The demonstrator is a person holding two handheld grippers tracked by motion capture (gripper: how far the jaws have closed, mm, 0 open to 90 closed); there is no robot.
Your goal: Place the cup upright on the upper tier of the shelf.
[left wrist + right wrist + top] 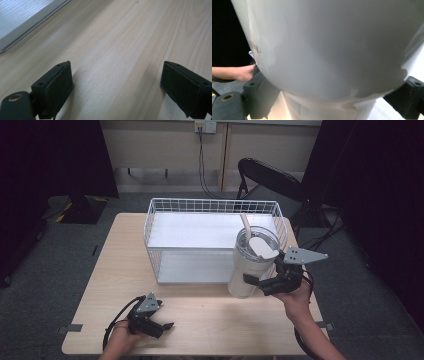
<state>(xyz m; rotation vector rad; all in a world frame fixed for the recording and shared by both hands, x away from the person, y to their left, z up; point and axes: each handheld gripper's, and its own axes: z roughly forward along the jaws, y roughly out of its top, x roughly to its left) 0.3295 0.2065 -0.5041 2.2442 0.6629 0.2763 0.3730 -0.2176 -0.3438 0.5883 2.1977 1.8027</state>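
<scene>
At the right side of the table, the right gripper [264,281] has its two black jaws clamped around a large white tumbler [251,262], one jaw on each side of its lower body. The tumbler has a clear lid and a tan straw [245,225], and it leans slightly, held just in front of a white wire basket [155,212] that stands on the light wooden table [210,320]. Near the table's front left edge, well apart from the tumbler, the left gripper [161,326] rests low over bare wood, jaws spread wide with nothing between them.
</scene>
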